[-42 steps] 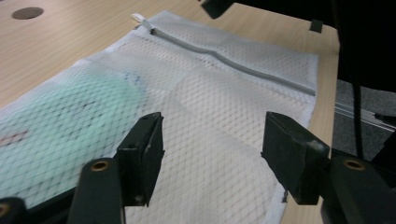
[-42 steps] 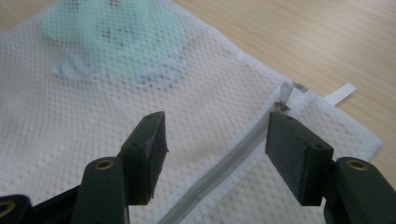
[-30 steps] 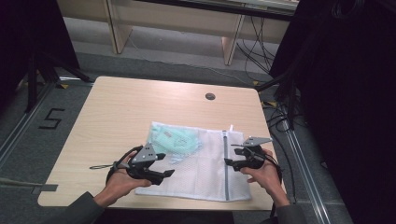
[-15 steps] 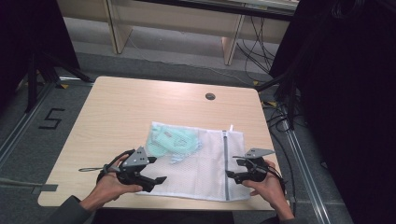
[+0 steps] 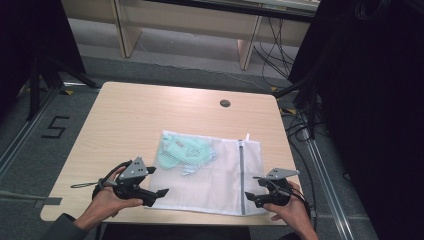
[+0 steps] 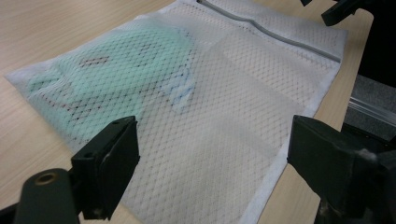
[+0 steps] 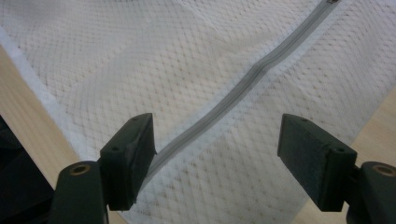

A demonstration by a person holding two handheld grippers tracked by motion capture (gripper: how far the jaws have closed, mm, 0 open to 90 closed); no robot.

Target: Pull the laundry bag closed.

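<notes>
A white mesh laundry bag [image 5: 215, 182] lies flat on the wooden table [image 5: 130, 120], with a pale green garment [image 5: 181, 150] inside its far left part. A grey zipper [image 5: 242, 172] runs along its right side. My left gripper [image 5: 159, 194] sits at the bag's near left corner. Its jaws have just been opening and stand wide above the mesh [image 6: 205, 140], pressing on nothing. My right gripper [image 5: 250, 198] is at the zipper's near end. It has also just been opening, and the zipper [image 7: 233, 95] passes between its jaws untouched.
A round cable hole [image 5: 225, 103] sits near the table's far edge. The front edge runs just under both hands. Cables [image 5: 300, 125] trail on the floor to the right, and a taped "5" [image 5: 54, 127] marks the floor to the left.
Both grippers have drawn back toward the table's front edge, the left one also sliding left off the bag. Both sets of jaws have spread wider.
</notes>
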